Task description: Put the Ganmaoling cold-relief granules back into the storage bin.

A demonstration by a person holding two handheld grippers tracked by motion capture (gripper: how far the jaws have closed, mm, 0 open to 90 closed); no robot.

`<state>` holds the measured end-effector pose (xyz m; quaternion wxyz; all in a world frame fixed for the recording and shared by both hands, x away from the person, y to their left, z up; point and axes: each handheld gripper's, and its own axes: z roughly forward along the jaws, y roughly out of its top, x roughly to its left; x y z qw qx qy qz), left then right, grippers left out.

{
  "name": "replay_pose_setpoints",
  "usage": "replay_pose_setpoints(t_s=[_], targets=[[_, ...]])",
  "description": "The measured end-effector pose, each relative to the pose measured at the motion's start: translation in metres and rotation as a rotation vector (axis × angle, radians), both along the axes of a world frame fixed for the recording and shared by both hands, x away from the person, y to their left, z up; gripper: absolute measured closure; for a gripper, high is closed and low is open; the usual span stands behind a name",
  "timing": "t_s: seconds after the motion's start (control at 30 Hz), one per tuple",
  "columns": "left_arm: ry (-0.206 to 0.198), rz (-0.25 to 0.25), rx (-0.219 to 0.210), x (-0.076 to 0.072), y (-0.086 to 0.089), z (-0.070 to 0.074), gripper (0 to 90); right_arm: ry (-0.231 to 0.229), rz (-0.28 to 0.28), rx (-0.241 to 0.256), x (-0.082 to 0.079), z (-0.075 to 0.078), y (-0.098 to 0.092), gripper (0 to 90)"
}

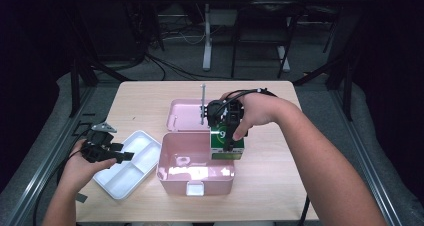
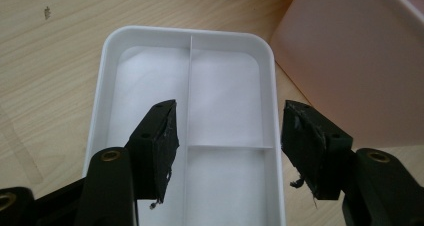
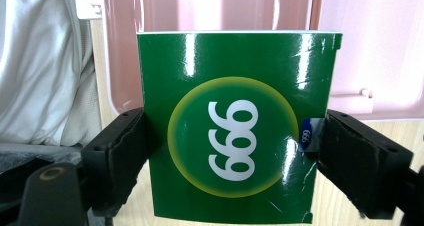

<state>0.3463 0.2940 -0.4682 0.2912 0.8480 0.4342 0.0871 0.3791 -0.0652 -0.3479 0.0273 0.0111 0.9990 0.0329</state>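
The right gripper [image 1: 231, 136] grips a glossy green cardboard box [image 3: 235, 131] over the right end of the open pink plastic case [image 1: 195, 178]; lowering it straight in looks next. The left gripper [image 2: 227, 136] hangs wide open above the white divided plastic tray [image 2: 102, 61] to the left.

Green box [image 3: 235, 126] front: white digits inside a yellow-ringed green circle, seen upside down in the right gripper view as "666", so likely "999" upright. Small blue sticker [image 3: 305, 135] on box's right edge, same digits, tiny. High view: box [image 1: 226, 145] label too blurred to read.
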Motion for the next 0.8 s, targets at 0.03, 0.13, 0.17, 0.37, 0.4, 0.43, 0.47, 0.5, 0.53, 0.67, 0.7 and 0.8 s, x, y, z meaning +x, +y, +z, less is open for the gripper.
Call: replay_pose_setpoints(t_s=[0.03,0.13,0.17,0.37,0.4,0.43,0.47,0.5,0.53,0.67,0.7,0.8], targets=[[-0.001,0.0,0.0,0.0,0.0,0.0,39.8,-0.001,0.001,0.002,0.0,-0.001,0.001,15.7],[0.0,0.0,0.0,0.0,0.0,0.0,39.9,0.0,0.003,-0.002,0.0,-0.002,0.003,15.7],[0.0,0.0,0.001,0.0,0.0,0.0,39.9,0.002,0.002,0.0,0.0,-0.002,0.004,15.7],[0.0,-0.001,0.0,0.0,0.0,0.0,39.9,0.006,0.002,0.0,0.001,-0.004,0.01,15.7],[0.001,-0.001,0.0,0.0,0.0,0.0,39.9,0.006,0.006,-0.001,0.001,-0.004,0.011,15.7],[0.001,-0.002,0.0,0.0,-0.001,0.0,39.9,0.008,0.007,0.001,0.001,-0.005,0.013,15.7],[0.002,-0.003,0.001,0.0,-0.001,0.0,39.9,0.01,0.007,0.001,0.0,-0.005,0.014,15.7],[0.002,-0.004,0.003,0.0,-0.001,0.0,39.9,0.011,0.011,-0.003,0.0,-0.005,0.015,15.7],[0.002,-0.003,0.003,0.0,-0.001,0.0,39.9,0.013,0.009,0.0,0.0,-0.006,0.017,15.7],[0.002,-0.004,0.002,0.0,-0.001,0.0,39.9,0.011,0.01,0.002,0.0,-0.008,0.021,15.7],[0.001,-0.002,0.002,0.0,-0.001,0.0,39.9,0.015,0.008,0.003,0.0,-0.009,0.022,15.7],[0.001,-0.003,0.001,0.0,-0.001,0.0,39.9,0.023,-0.003,0.021,0.001,-0.013,0.023,15.7]])
